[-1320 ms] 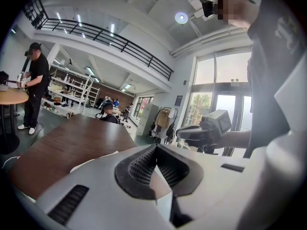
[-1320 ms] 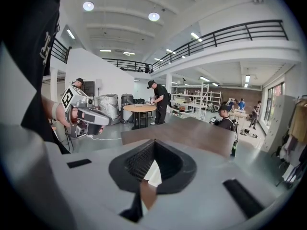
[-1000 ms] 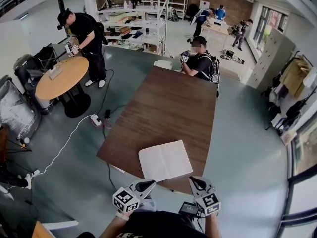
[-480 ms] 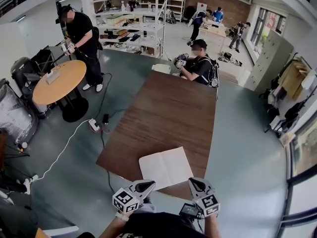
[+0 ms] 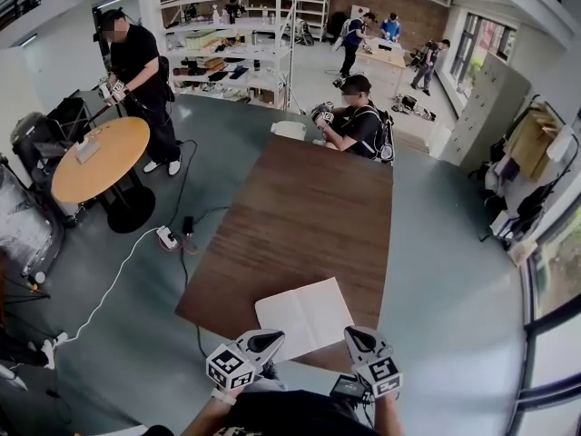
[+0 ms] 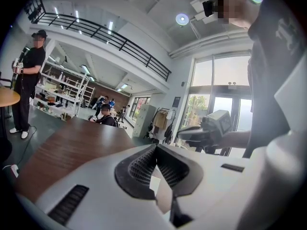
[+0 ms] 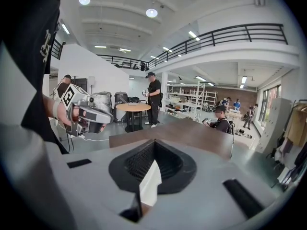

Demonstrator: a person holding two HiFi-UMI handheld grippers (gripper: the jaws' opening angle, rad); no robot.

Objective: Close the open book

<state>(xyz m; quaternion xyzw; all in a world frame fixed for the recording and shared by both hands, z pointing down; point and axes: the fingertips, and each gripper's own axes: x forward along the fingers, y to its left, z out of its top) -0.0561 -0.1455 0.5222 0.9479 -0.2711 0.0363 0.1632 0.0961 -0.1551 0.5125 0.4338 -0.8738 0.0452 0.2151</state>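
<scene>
The open book (image 5: 304, 316) lies flat with its white pages up at the near edge of the long brown table (image 5: 300, 207). My left gripper (image 5: 278, 335) hangs just before the book's near left corner with its jaws together and nothing in them. By the near right corner is my right gripper (image 5: 351, 331), also shut and empty. Neither touches the book. In the left gripper view the closed jaws of the left gripper (image 6: 156, 146) point along the table (image 6: 72, 145), with the right gripper (image 6: 211, 128) beside them. The right gripper view has its own closed tips (image 7: 154, 141) and the left gripper (image 7: 88, 113).
A person (image 5: 359, 121) sits at the table's far end. A round wooden table (image 5: 91, 157) stands at the left with a person (image 5: 136, 57) beside it. A power strip and cables (image 5: 168, 237) lie on the floor left of the brown table. Shelves fill the back.
The table and the book have come nearer and sit lower in the head view. Both grippers keep their places at the bottom of the frame and stay shut.
</scene>
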